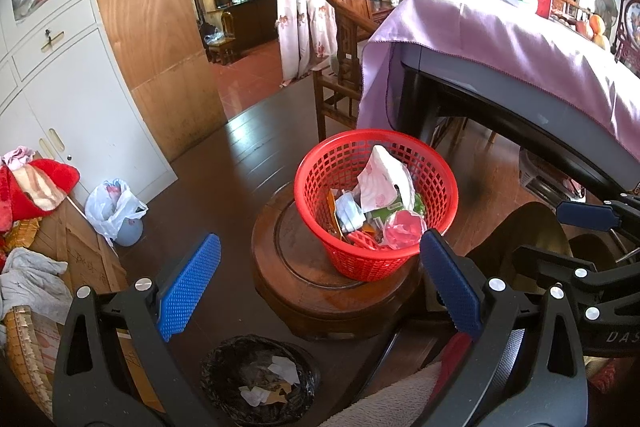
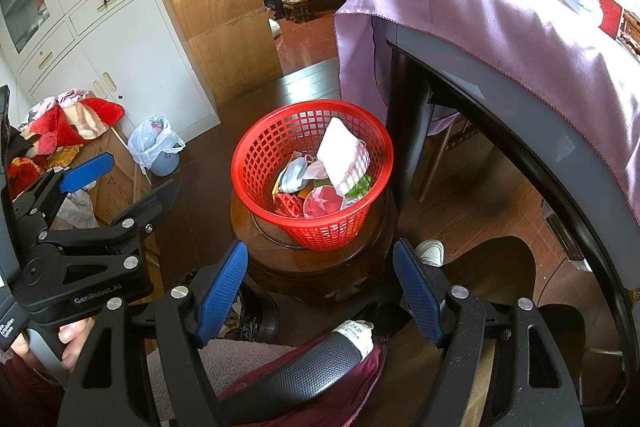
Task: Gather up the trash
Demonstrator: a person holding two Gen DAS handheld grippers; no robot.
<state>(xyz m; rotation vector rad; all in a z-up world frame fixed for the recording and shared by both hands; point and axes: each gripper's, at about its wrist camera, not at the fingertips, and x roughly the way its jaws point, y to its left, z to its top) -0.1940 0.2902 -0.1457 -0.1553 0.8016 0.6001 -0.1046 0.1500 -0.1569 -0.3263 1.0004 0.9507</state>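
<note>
A red plastic basket (image 1: 320, 183) stands on a round wooden stool (image 1: 296, 291); it also shows in the right wrist view (image 2: 260, 163). It holds trash: white paper wrappers (image 1: 384, 183), a crumpled grey mask (image 1: 348, 213), a pink plastic lid (image 1: 404, 233). My left gripper (image 1: 320, 271) is open and empty, held just in front of the basket. My right gripper (image 2: 320, 283) is open and empty, in front of the stool. A black-lined bin (image 1: 260, 379) with paper scraps stands on the floor below the left gripper.
A table with a purple cloth (image 1: 500, 39) stands at the right, close to the basket. A white cabinet (image 1: 80, 99) is at the left, with a plastic bag (image 1: 114, 207) on the floor and piled cloths on a cardboard box (image 1: 36, 187). A wooden chair (image 1: 344, 67) stands behind.
</note>
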